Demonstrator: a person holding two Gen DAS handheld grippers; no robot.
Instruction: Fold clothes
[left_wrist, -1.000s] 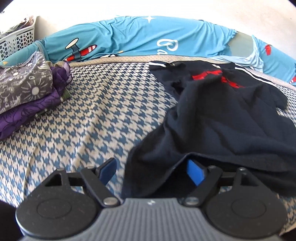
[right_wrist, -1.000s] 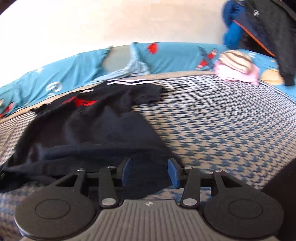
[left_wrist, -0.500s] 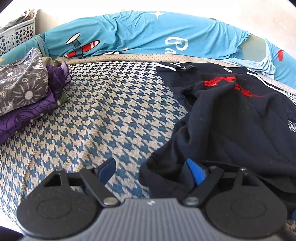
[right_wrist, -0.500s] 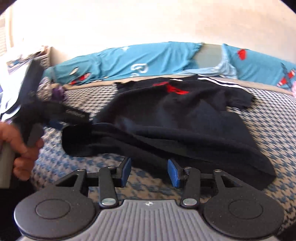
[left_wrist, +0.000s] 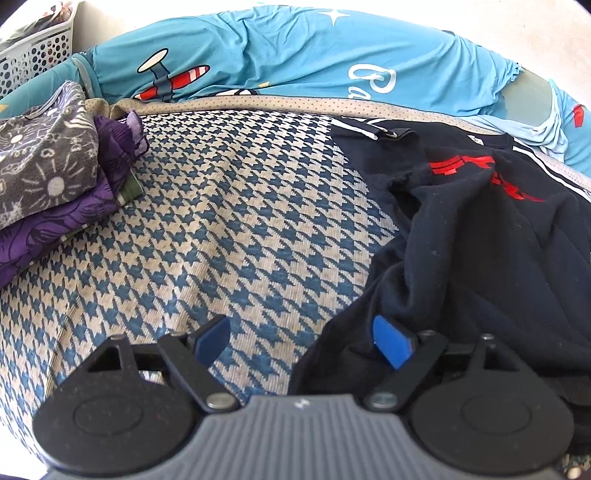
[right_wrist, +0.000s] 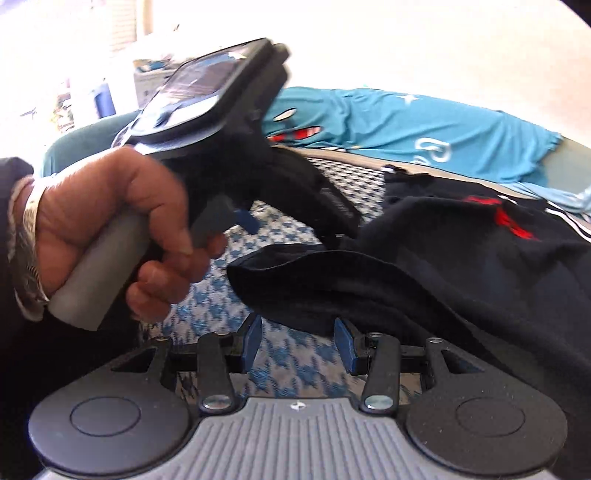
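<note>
Your left gripper (left_wrist: 301, 341) stands wide, nothing clamped: the bottom edge of the black short-sleeved T-shirt with red chest print and white shoulder stripes (left_wrist: 480, 236) is bunched against the inside of its right blue pad (left_wrist: 391, 341), while the left pad sits apart over bare blue-and-beige houndstooth bed cover (left_wrist: 221, 221). Reads as a straddle of the hem corner, ready to pinch

Your right gripper (right_wrist: 297, 343) is roughly half open, no cloth between the pads; the rolled hem lies just ahead of its tips, slightly to the right. Your left hand (right_wrist: 110, 229), wrapped round the grey handle, shows ahead and to the left of it, so both tools sit close at the same near edge. My guess: you want two grips on the hem to lift and fold the shirt toward the collar

The shirt lies crumpled, collar at the far side, near the long turquoise pillow with plane print (left_wrist: 295, 62). Flatten it first or the fold goes crooked

The folded pile, grey patterned cloth over purple cloth (left_wrist: 48, 177), sits far left of the left gripper, likely the drop spot. White perforated laundry basket (left_wrist: 33, 62) beyond it
</note>
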